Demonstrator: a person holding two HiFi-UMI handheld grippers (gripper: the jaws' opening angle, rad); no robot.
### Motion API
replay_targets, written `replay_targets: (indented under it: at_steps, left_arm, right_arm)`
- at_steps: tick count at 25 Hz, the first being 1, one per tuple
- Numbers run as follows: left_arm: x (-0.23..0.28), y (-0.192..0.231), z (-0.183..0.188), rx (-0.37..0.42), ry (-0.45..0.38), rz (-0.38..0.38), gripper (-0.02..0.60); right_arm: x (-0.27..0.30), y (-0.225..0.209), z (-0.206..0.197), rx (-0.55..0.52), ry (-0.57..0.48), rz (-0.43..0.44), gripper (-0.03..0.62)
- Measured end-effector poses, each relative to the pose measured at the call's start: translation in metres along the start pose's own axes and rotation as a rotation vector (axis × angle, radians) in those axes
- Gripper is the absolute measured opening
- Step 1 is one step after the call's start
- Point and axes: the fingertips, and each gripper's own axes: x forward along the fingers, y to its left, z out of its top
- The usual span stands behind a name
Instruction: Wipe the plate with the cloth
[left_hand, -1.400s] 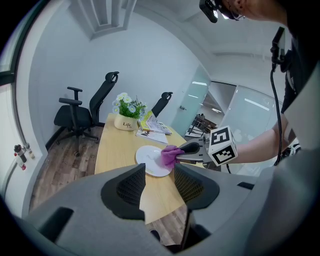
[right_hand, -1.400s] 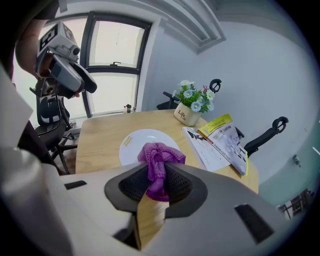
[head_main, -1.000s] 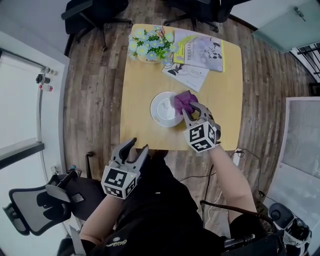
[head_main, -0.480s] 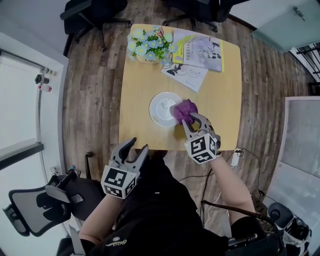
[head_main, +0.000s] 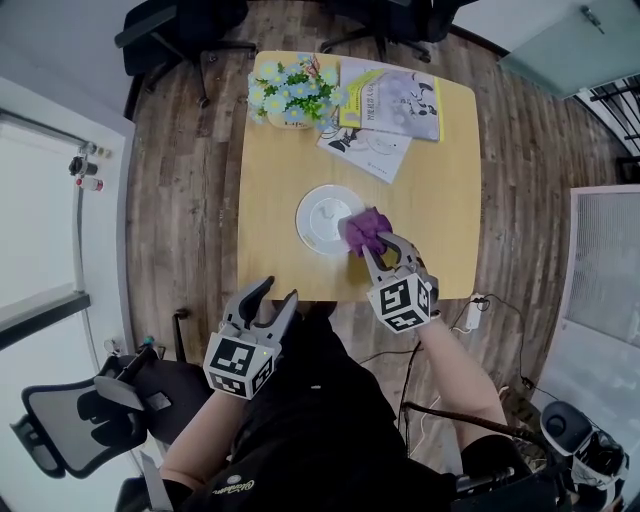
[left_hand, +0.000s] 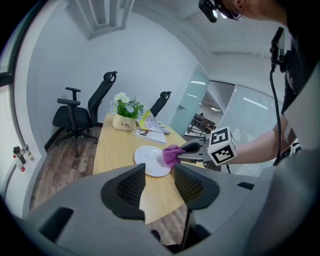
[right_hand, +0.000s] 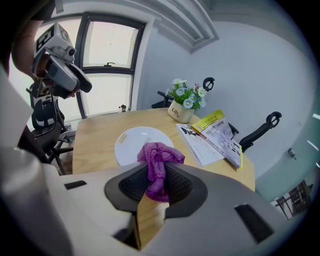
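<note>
Head view: right tool (head_main: 380, 243) clamps bunched cloth (head_main: 365, 228) against plate (head_main: 318, 215) rim; left tool (head_main: 275, 292) gapes empty.

Light wooden table (head_main: 440, 200) on dark plank floor (head_main: 190, 200). At the far edge, left of centre: white pot of blue and white flowers (head_main: 290, 92), upright. Just beside it, to the right: yellow-edged booklet (head_main: 395, 98), touching a white printed sheet (head_main: 365, 150) that lies nearer the middle. Black office chair (head_main: 165, 25) beyond the far left corner; second chair (head_main: 400, 12) beyond the far edge; third chair (head_main: 75, 425) at lower left. Two small bottles (head_main: 85, 170) by the window frame. White plug block (head_main: 473, 308) with cable on the floor.
</note>
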Motion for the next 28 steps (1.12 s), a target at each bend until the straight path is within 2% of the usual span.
replay_targets:
  at_steps: [11, 28]
  left_arm:
    - [-0.008, 0.006, -0.004, -0.005, 0.005, 0.023, 0.181]
    - [0.005, -0.003, -0.004, 0.008, 0.02, -0.007, 0.181]
  right_arm:
    - [0.03, -0.067, 0.022, -0.009, 0.023, -0.086, 0.077]
    - [-0.001, -0.023, -0.01, 0.007, 0.034, -0.037, 0.077]
